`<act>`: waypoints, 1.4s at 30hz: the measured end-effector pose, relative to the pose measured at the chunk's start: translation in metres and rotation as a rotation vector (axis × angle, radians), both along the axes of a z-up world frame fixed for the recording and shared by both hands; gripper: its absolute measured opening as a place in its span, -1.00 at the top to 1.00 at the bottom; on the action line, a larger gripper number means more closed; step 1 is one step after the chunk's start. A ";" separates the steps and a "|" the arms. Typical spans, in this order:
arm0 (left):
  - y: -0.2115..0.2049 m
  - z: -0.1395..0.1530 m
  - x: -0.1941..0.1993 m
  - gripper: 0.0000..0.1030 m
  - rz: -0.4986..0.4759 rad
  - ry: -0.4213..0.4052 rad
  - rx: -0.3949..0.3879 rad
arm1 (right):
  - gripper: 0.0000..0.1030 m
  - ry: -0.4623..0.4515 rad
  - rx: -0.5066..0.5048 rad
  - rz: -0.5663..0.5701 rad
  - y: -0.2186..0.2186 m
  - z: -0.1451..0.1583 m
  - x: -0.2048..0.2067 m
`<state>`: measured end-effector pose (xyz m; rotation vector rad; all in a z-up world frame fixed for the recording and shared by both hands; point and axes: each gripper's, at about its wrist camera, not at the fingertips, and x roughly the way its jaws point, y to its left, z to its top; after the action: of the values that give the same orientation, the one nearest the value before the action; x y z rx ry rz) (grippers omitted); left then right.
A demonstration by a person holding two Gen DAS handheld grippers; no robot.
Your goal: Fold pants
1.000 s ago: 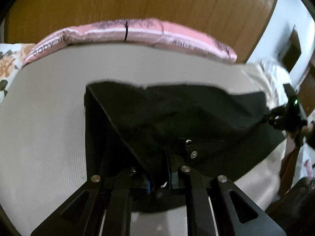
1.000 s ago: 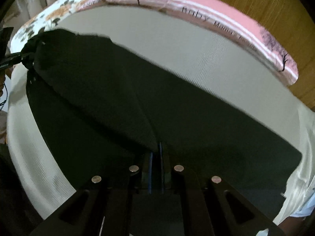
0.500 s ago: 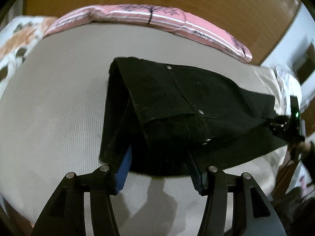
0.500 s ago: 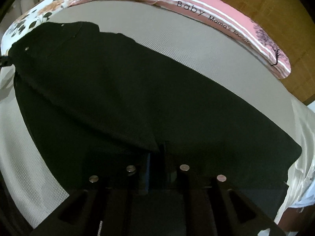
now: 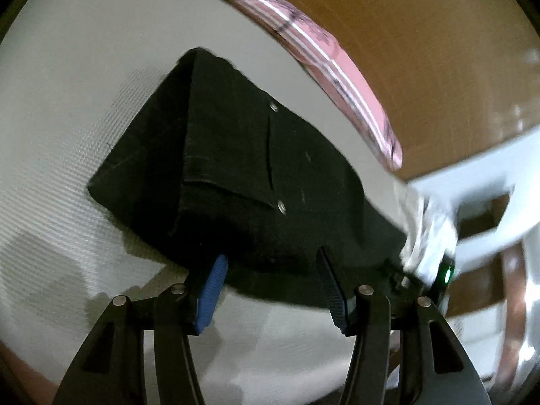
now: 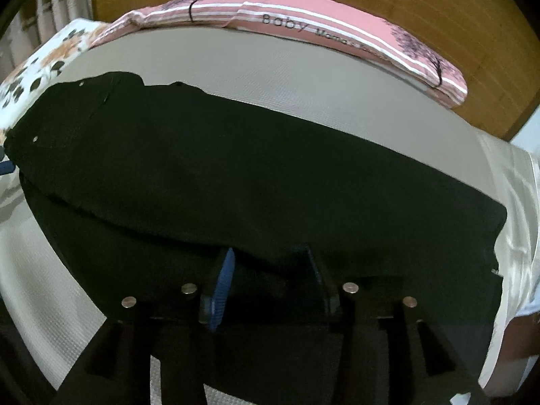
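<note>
Black pants [image 5: 256,175] lie folded lengthwise on the grey bed sheet [image 5: 67,101]. The waist end with metal rivets faces my left gripper [image 5: 270,280], which is open, its blue-padded fingers apart just at the near edge of the cloth. In the right wrist view the pants [image 6: 236,175] stretch across the bed. My right gripper [image 6: 270,270] is open over the leg part, fingers spread and touching or just above the cloth.
A pink striped pillow [image 6: 303,23] lies along the far edge against a wooden headboard [image 6: 438,6]. A floral cloth [image 6: 44,64] is at the far left. White furniture [image 5: 482,209] stands past the bed's right edge.
Both grippers have opened and let go of the pants. The lifted fold has dropped flat onto the bed. The left gripper has pulled back and turned.
</note>
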<state>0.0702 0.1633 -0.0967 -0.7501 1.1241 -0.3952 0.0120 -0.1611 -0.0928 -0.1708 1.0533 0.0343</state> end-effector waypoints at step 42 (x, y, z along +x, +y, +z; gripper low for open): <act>-0.013 0.042 0.023 0.64 -0.075 -0.182 0.275 | 0.85 -0.142 0.790 -0.591 -0.096 -0.002 -0.006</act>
<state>0.0933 0.1504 -0.0543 -0.4228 1.0113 -0.3551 0.0055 -0.2567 -0.0944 0.8410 0.8482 -0.0952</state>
